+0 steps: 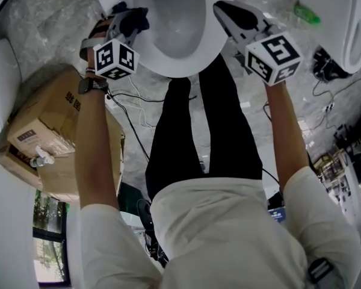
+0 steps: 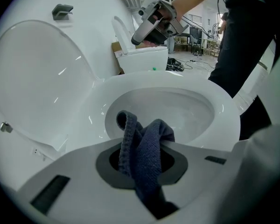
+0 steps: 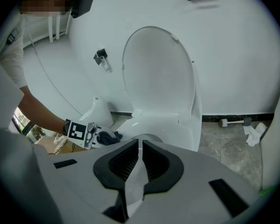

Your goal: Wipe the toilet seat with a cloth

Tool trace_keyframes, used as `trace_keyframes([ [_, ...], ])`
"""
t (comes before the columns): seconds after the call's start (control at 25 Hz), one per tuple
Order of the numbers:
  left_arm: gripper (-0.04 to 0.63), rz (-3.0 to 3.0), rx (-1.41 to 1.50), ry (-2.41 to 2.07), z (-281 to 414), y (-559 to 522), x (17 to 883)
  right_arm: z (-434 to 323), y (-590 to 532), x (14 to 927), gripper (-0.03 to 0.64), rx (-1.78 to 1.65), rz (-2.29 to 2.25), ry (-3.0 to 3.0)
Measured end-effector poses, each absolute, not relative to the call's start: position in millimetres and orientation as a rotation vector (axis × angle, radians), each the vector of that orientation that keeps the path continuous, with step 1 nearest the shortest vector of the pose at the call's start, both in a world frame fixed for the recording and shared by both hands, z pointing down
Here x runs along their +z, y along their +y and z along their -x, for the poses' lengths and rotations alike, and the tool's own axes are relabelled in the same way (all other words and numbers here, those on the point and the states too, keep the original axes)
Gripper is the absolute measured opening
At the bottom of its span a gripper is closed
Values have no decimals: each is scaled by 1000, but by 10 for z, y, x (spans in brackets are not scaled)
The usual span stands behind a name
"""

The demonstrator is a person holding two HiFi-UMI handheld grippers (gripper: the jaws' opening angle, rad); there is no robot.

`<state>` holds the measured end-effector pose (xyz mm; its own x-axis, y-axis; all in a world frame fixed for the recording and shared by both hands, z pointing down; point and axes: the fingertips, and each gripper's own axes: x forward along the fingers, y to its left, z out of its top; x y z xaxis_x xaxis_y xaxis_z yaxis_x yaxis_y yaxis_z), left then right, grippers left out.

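Gripping a dark blue cloth (image 2: 147,155), the left gripper (image 1: 130,24) hangs over the left edge of the toilet seat (image 2: 226,113). Its jaws pinch the middle of the fabric, so a folded loop sticks out past the tips toward the bowl. No view settles whether that loop touches the white ring. The right gripper (image 3: 140,149) is drawn narrow, its jaws all but together with nothing between them, and it hovers above the right edge of the seat. The lid (image 3: 158,73) stands raised behind the bowl.

The wipe seems to be only beginning. To do it well, the left gripper should tip lower so that the soft loop, not the hard jaw tips, presses flat on the ring. From there the stroke should follow the curve from the left edge round the front edge to the right, with light, even pressure and overlapping passes.

Only a narrow bunch of fabric is held, so a hard drag could tug the cloth free or roll it into a rope. A firm pinch and slow strokes would guard against that. The loop also hangs close to the seat's inner edge and may dip into the bowl, so it should stay on the top face. The right gripper probably needs only to lift clear once the cloth nears its side.
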<state>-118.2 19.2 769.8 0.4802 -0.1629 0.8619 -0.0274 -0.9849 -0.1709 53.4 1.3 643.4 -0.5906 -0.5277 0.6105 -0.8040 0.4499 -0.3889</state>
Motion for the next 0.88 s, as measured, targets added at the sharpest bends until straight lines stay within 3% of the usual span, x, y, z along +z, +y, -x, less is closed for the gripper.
trace_keyframes([
  [0.88, 44, 2587, -1553, 190, 1152, 119, 7702, -222, -20, 6108, 48, 880, -858, -2372],
])
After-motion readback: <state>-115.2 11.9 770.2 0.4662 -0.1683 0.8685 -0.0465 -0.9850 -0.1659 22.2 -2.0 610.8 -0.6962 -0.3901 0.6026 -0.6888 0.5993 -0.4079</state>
